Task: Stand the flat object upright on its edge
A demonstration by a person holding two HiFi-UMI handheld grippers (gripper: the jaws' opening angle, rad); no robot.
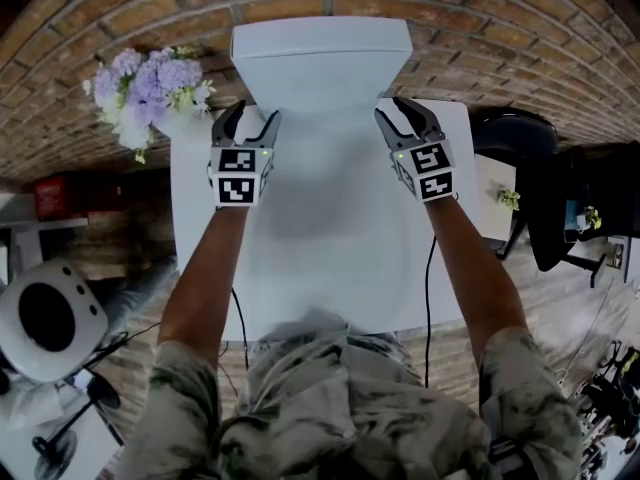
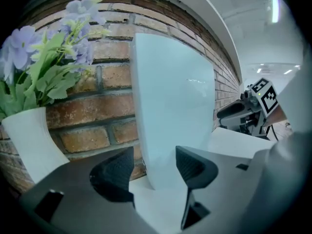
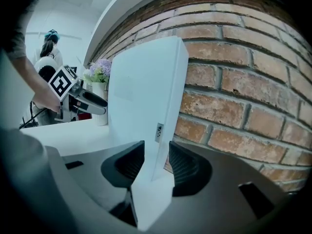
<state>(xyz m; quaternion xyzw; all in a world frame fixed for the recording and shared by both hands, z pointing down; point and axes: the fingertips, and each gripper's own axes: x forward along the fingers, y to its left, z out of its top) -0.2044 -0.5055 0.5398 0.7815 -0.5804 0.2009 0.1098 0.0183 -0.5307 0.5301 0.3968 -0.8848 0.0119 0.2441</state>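
Board (image 1: 320,58) upright along far edge of table (image 1: 330,228), straight ahead; my left tool (image 1: 250,118) & right tool (image 1: 405,114) both released, one at ea. bottom corner.

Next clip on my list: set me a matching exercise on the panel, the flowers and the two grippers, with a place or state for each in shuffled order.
Things:
1. white panel
2. purple flowers
3. left gripper
4. right gripper

Places or states:
A. jaws apart at the panel's lower corner away from the flowers
B. in a white vase to the panel's left
C. standing on its edge before the brick wall
D. jaws apart at the panel's lower corner nearest the flowers

Pairs: 1-C, 2-B, 3-D, 4-A
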